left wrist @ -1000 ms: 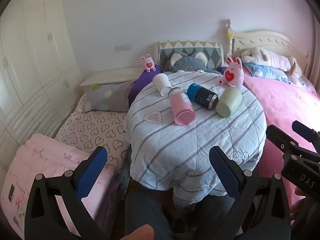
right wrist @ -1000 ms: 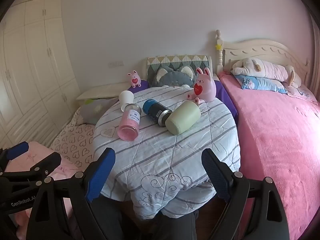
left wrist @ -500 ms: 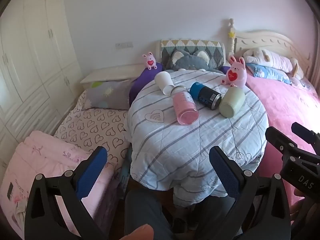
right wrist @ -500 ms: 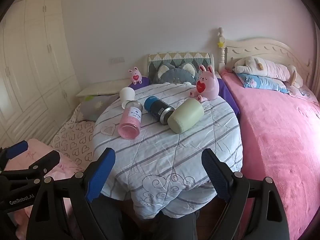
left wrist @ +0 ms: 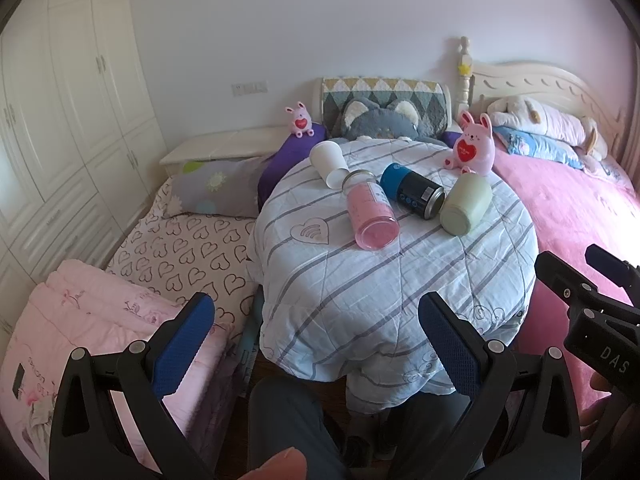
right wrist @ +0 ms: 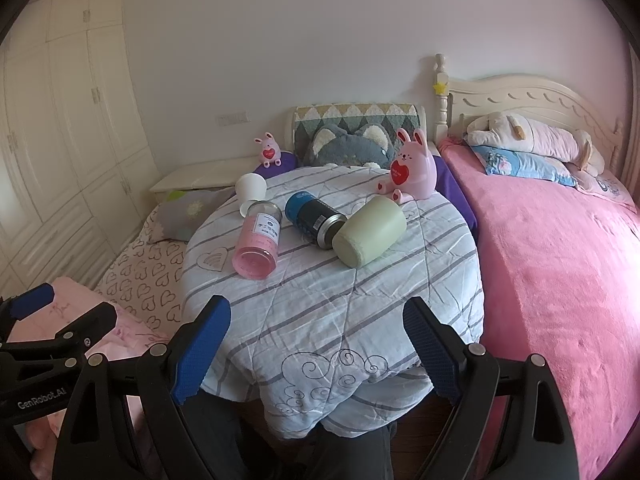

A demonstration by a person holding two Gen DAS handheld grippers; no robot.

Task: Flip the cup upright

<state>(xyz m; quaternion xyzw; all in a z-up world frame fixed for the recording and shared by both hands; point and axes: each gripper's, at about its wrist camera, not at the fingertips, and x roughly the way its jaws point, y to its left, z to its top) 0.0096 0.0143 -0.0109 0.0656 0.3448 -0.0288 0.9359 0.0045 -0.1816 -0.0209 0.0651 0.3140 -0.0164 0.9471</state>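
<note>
Several cups lie on their sides on a round table point(left wrist: 360, 292) point(right wrist: 320, 320) under a striped cloth: a white paper cup point(left wrist: 329, 163) point(right wrist: 250, 191), a pink jar point(left wrist: 370, 214) point(right wrist: 259, 240), a blue-black can point(left wrist: 412, 190) point(right wrist: 314, 218) and a pale green cup point(left wrist: 466, 204) point(right wrist: 370, 231). My left gripper point(left wrist: 316, 344) is open and empty, held low before the table's near edge. My right gripper point(right wrist: 316, 354) is open and empty, also short of the table.
A pink rabbit toy point(left wrist: 472, 148) point(right wrist: 412, 170) stands at the table's back. A pink bed point(right wrist: 560, 264) lies right, a heart-print mattress point(left wrist: 180, 256) and a folded pink quilt point(left wrist: 80, 312) left. A wardrobe point(left wrist: 60, 120) fills the left wall.
Both grippers have eased slightly closer to the table with a small shift in view. The cups have not moved.
</note>
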